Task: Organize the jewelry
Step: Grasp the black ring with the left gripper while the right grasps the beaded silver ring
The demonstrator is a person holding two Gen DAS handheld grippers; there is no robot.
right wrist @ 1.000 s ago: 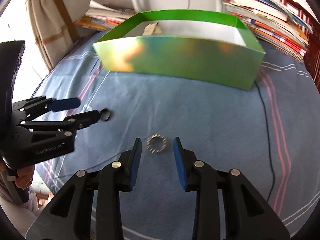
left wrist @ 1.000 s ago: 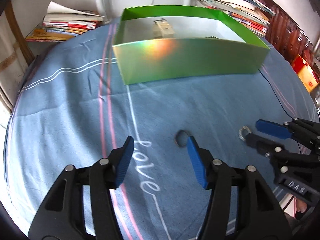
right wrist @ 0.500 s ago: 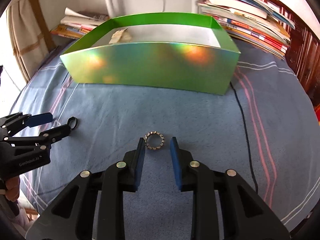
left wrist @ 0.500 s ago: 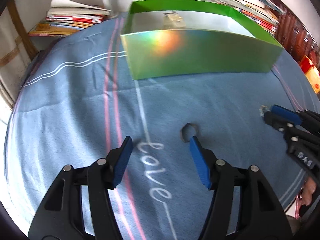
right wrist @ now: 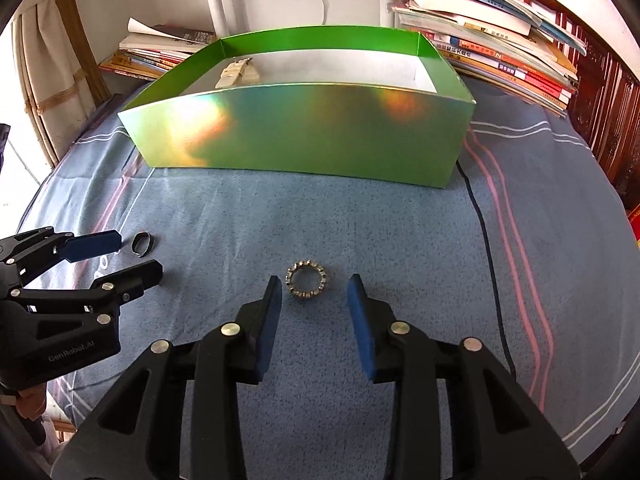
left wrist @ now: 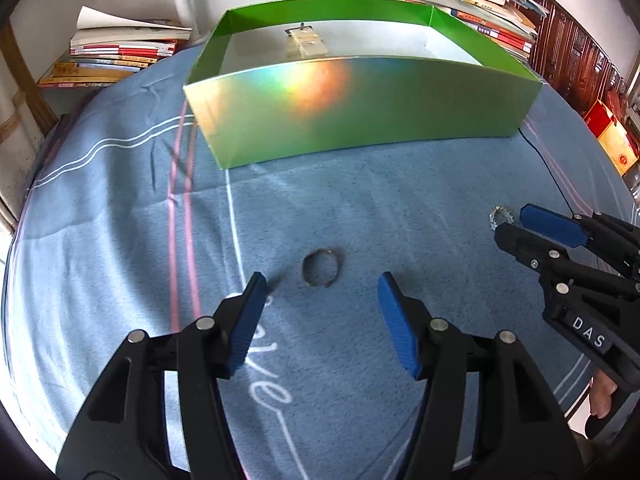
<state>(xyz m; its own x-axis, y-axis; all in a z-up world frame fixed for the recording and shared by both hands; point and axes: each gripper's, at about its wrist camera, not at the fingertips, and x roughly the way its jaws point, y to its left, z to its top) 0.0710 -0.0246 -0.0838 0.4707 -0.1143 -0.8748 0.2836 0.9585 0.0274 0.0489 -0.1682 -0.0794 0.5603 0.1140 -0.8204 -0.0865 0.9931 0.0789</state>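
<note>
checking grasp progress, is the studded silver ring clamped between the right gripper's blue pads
No, the studded silver ring lies on the cloth between the open right gripper pads.

Both cameras ride low over the blue bedspread (left wrist: 100, 208), each looking forward along its own two fingers toward the green box (left wrist: 360, 112) at the far side. The left wrist view sits close above a plain ring (left wrist: 321, 267) and catches the right gripper (left wrist: 510, 224) entering from its right edge. The right wrist view sits to the right of it, close above a studded ring (right wrist: 307, 279), with the left gripper (right wrist: 136, 256) at its left edge. Both share the box, the bedspread in front of it, both rings, and the stacked books (right wrist: 500, 52) behind.
</note>
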